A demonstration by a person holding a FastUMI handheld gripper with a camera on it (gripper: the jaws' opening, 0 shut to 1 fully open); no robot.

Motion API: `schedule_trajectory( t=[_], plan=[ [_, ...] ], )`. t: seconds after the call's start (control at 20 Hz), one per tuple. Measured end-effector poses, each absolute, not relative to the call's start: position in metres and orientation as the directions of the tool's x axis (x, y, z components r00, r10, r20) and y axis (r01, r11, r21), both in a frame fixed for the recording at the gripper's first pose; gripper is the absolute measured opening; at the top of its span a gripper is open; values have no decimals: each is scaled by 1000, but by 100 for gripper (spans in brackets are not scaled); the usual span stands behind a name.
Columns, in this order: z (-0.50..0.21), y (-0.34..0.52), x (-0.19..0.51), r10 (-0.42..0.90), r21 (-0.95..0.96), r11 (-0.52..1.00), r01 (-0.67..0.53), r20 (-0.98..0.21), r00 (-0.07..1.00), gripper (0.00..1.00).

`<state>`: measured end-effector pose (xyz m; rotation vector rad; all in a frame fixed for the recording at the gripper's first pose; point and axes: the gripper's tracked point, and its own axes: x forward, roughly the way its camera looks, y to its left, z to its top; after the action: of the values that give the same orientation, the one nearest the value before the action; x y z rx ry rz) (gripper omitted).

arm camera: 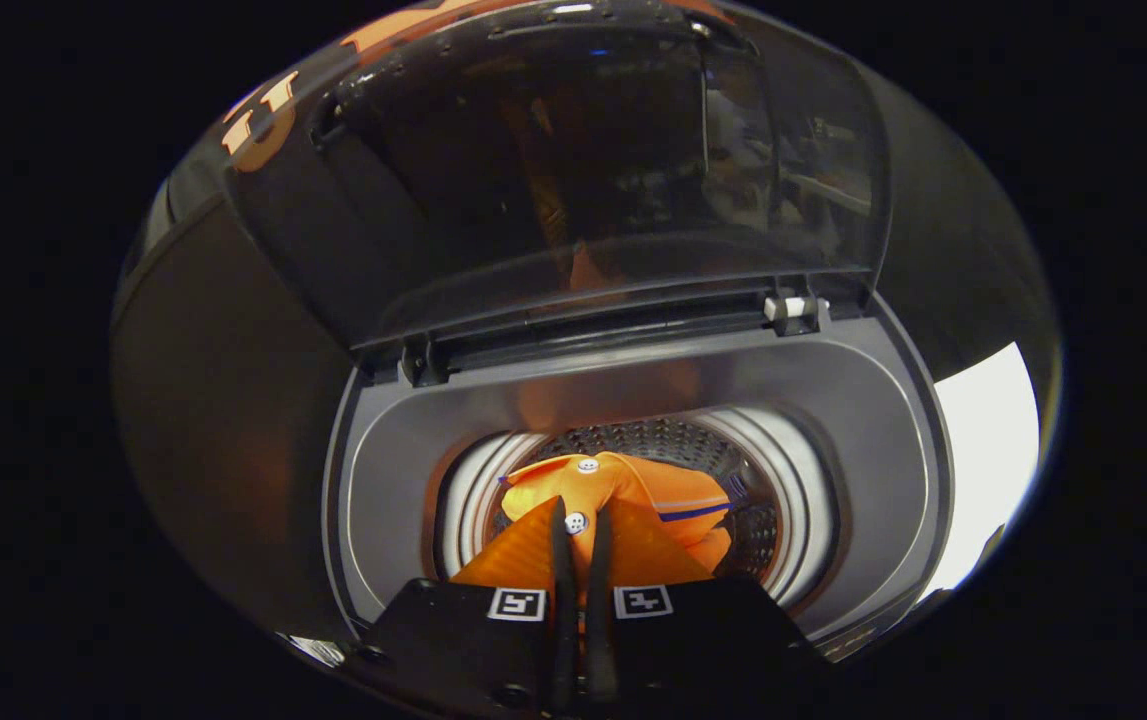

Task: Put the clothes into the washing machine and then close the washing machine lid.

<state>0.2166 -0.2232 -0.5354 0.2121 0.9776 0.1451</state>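
Observation:
An orange shirt with white buttons and a blue stripe hangs over the round drum opening of a dark top-loading washing machine. My gripper is shut on the shirt's buttoned front, the cloth pinched between both fingers, which stand almost together right above the drum. The rest of the shirt bunches just ahead of the fingertips, inside the drum's white ring. The machine's dark see-through lid stands raised upright beyond the opening, on its hinges.
The machine's grey top deck rings the drum. A bright white surface lies to the right of the machine. Dark booth wall stands behind the lid.

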Motion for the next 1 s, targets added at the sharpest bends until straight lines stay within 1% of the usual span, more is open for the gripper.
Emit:
schedule_trajectory(
  t=[0.45,0.55,0.7,0.85,1.0],
  plan=[
    [-558,-227,210,181,213,977,3,-838,515,11],
    [-564,-225,205,181,212,977,8,-850,495,16],
    [-564,-224,199,186,222,975,17,-857,481,62],
    [-558,-229,201,160,193,981,11,-842,515,100],
    [-550,-227,196,159,193,981,10,-838,522,100]
  ],
)
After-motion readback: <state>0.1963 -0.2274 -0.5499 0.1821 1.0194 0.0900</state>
